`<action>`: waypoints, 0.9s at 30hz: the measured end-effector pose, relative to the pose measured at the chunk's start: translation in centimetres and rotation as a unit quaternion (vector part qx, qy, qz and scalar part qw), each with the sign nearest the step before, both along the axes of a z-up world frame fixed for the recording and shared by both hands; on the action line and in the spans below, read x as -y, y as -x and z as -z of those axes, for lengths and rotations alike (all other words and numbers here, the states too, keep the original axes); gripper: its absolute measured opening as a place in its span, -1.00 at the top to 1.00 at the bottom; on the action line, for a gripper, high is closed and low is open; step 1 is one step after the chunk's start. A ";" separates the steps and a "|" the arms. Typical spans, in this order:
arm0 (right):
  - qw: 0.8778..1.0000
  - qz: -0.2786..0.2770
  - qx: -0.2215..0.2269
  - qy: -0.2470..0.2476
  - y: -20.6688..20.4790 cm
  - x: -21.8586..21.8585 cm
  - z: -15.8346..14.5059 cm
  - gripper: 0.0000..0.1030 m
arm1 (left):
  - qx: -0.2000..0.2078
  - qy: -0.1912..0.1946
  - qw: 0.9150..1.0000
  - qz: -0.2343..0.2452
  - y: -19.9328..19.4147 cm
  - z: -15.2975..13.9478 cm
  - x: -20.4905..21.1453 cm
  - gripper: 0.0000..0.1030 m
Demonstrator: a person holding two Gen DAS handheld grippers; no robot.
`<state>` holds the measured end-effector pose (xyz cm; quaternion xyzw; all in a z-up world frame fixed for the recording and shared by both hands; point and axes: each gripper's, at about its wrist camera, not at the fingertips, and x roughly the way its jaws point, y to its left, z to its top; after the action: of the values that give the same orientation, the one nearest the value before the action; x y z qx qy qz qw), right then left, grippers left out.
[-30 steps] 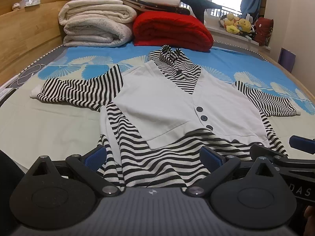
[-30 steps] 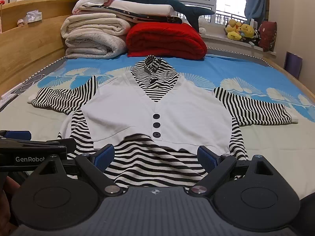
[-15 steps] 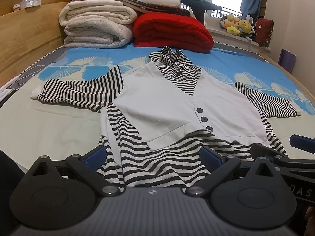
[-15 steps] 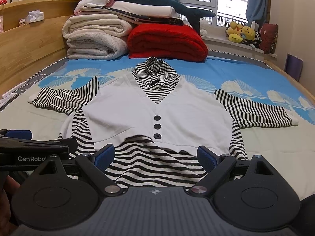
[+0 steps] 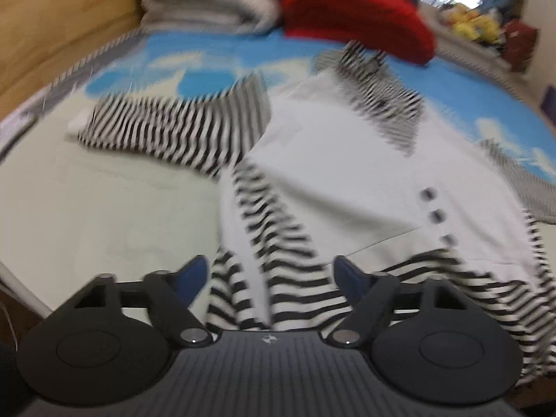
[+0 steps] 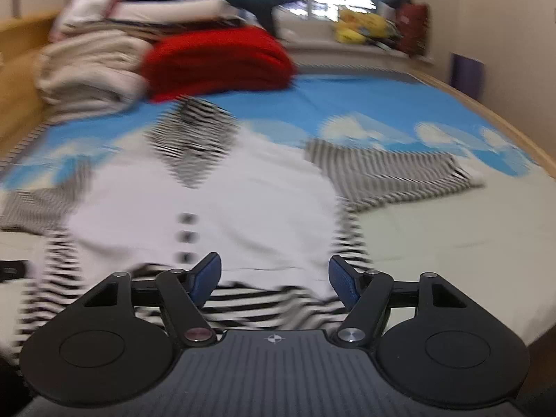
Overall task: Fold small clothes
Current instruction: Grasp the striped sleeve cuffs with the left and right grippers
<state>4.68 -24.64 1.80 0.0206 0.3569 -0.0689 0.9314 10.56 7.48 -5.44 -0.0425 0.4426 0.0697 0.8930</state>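
Blue pads (image 5: 190, 276) tip the fingers of the left gripper (image 5: 269, 276), which are spread wide apart with nothing between them; they hang over the hem of the striped top (image 5: 347, 187), near the garment's left side, though whether they touch the cloth cannot be told through the blur. The right gripper (image 6: 274, 278) is spread just as wide, its own blue pads (image 6: 342, 285) empty, poised over the hem toward the garment's right side.

The top lies flat and face up on the bed (image 5: 104, 215), close to the near edge, its collar (image 6: 198, 128) pointing toward the far end. It has a white vest-like front panel (image 6: 243, 208) with three dark buttons (image 6: 187, 236) down the middle and black-and-white stripes on the collar, hem and sleeves. Its left sleeve (image 5: 173, 132) stretches out toward the bed's left edge, the right sleeve (image 6: 392, 173) toward the right edge.

Past the collar, at the far end of the bed, a red folded blanket (image 6: 219, 62) sits beside a stack of pale quilts (image 6: 90, 69). Soft toys (image 6: 361, 27) line the windowsill beyond. Both views are motion-blurred.
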 end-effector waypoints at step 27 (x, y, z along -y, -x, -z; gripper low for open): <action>0.988 0.067 -0.133 -0.028 0.0 4.7 6.0 0.49 | 0.060 -0.019 0.996 0.061 3.6 0.0 0.3 0.27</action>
<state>4.72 -29.37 -4.18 0.0611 0.4772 -0.1228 0.8680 6.91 7.22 -5.39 -0.0022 0.3886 0.0206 0.9212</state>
